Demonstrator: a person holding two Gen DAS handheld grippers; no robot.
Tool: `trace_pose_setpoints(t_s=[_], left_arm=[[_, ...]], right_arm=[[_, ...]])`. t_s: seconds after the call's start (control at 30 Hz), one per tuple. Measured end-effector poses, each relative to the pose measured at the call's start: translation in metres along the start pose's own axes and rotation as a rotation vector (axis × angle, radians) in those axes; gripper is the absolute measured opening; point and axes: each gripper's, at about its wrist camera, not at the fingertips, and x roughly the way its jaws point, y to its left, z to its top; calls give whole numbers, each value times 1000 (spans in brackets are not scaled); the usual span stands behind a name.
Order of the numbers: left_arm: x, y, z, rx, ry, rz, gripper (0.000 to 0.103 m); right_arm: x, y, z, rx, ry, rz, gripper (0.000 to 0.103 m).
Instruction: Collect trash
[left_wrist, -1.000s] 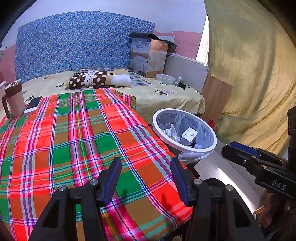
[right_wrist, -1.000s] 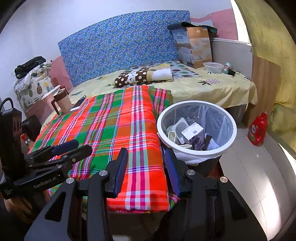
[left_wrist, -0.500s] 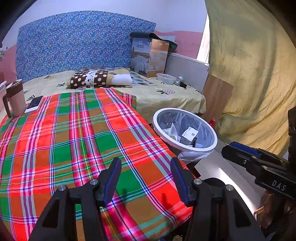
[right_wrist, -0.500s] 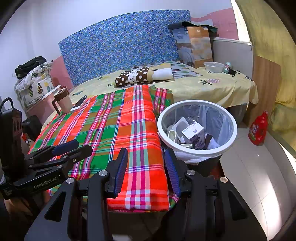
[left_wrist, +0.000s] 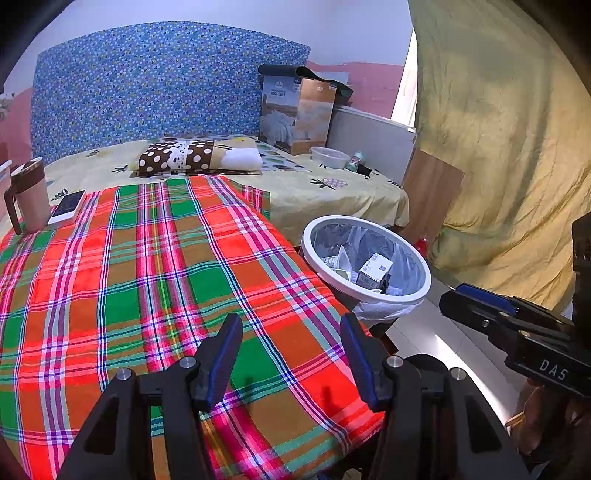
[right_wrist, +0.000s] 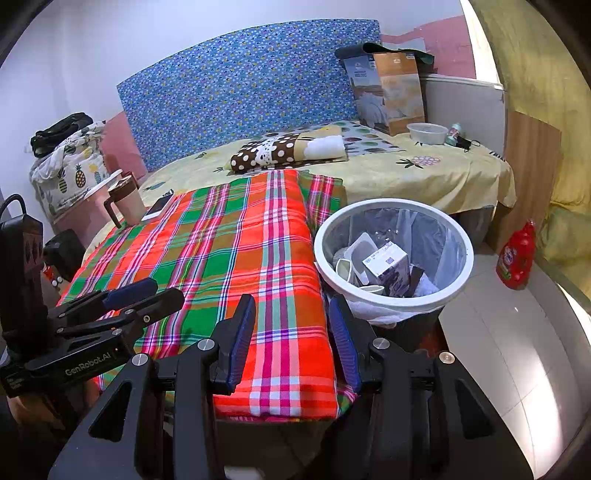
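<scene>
Right wrist view: both tongs empty, over plaid blanket (right_wrist: 236, 251).
Left tongs (left_wrist: 291, 356) wide, right tongs (right_wrist: 291, 336) narrower. Trash lies in wastebasket (right_wrist: 458, 236) beside the bed; blanket looks clear, so scan before reaching.

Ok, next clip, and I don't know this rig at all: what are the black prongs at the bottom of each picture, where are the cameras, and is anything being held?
No robot here: a person carries a hand-held two-finger tool in each hand, with a wide-angle camera on each looking forward along its fingers. The prongs are those fingers. One picture is from the left tool, the other from the right tool; each also catches the other tool at its edge. Both are open and hold nothing. Ahead is a bed with a plaid blanket, a mug and a phone. Beside the bed stands a white trash bin with a carton and other scraps inside. A red bottle stands on the floor.
</scene>
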Motion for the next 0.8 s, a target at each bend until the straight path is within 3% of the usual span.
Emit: trace_pose_setpoints(t_s=[0.8], left_arm=[[0, -2, 1, 15, -5, 22, 55]], right_arm=[[0, 1, -2, 1, 6, 2, 44]])
